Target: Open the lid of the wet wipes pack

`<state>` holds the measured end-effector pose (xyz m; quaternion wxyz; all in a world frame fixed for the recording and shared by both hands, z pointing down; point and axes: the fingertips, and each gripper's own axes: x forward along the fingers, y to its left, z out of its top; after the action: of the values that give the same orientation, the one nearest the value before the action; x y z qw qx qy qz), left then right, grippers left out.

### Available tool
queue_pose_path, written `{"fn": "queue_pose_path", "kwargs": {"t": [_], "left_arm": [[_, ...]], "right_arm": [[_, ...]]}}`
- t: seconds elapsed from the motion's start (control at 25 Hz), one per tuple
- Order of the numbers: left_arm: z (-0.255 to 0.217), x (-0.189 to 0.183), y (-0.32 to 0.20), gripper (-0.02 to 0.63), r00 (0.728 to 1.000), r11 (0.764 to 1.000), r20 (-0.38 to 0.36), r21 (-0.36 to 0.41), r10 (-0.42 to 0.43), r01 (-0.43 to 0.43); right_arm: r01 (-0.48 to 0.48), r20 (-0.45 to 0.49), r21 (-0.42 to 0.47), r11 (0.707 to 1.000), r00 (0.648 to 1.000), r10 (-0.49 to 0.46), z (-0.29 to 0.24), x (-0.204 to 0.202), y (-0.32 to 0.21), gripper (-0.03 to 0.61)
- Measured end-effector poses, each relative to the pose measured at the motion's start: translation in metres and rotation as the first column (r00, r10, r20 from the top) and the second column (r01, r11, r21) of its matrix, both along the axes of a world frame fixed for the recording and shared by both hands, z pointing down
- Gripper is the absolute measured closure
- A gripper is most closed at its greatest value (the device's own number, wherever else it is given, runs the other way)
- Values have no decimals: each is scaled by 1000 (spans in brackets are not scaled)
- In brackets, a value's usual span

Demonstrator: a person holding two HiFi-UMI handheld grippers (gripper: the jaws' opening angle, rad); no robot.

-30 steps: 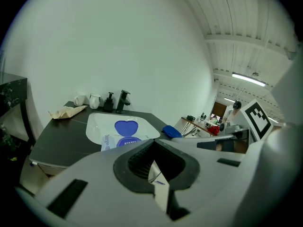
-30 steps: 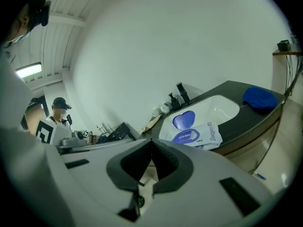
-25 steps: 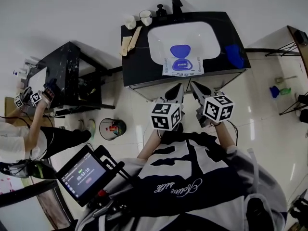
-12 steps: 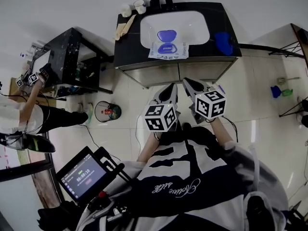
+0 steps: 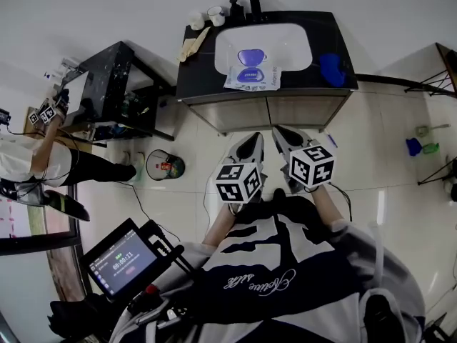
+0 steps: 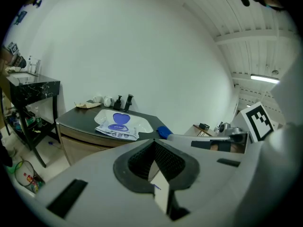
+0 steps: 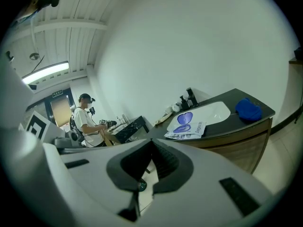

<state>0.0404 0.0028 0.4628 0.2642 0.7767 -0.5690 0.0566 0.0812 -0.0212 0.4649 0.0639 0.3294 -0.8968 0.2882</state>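
The wet wipes pack [image 5: 251, 77] lies on the front rim of the white sink [image 5: 293, 48] in a black-topped vanity. It is white with a blue oval, and a blue lid flap [image 5: 251, 56] shows just behind the oval. The pack [image 6: 116, 129] is also in the left gripper view and, as a pack [image 7: 185, 126], in the right gripper view. My left gripper [image 5: 256, 138] and right gripper [image 5: 278, 131] hang side by side over the floor in front of the cabinet, well short of the pack. Both are shut with nothing in them.
A blue cloth [image 5: 333, 68] lies on the vanity's right end, with cups [image 5: 206, 16], a dispenser and a black faucet [image 5: 254, 3] along its back. A black side table [image 5: 107, 91], another person [image 5: 36, 159] and a small bin [image 5: 166, 166] are on the left.
Both grippers have drawn back a little from the cabinet front, mostly in the first half second. The person on the left has shifted along the side table.
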Motion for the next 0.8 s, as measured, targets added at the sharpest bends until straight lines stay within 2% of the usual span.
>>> {"fn": "queue_pose_path", "kwargs": {"t": [0.36, 0.6, 0.8], "left_arm": [[11, -6, 16, 615, 1000, 1000, -22, -21, 12, -12], [22, -18, 16, 615, 1000, 1000, -29, -16, 5, -6], [4, -22, 27, 615, 1000, 1000, -26, 6, 13, -12]], "right_arm": [[4, 20, 5, 1000, 1000, -4, -2, -9, 13, 580], [15, 0, 27, 1000, 1000, -15, 7, -23, 15, 580], [10, -11, 43, 999, 1000, -10, -10, -27, 29, 580]]}}
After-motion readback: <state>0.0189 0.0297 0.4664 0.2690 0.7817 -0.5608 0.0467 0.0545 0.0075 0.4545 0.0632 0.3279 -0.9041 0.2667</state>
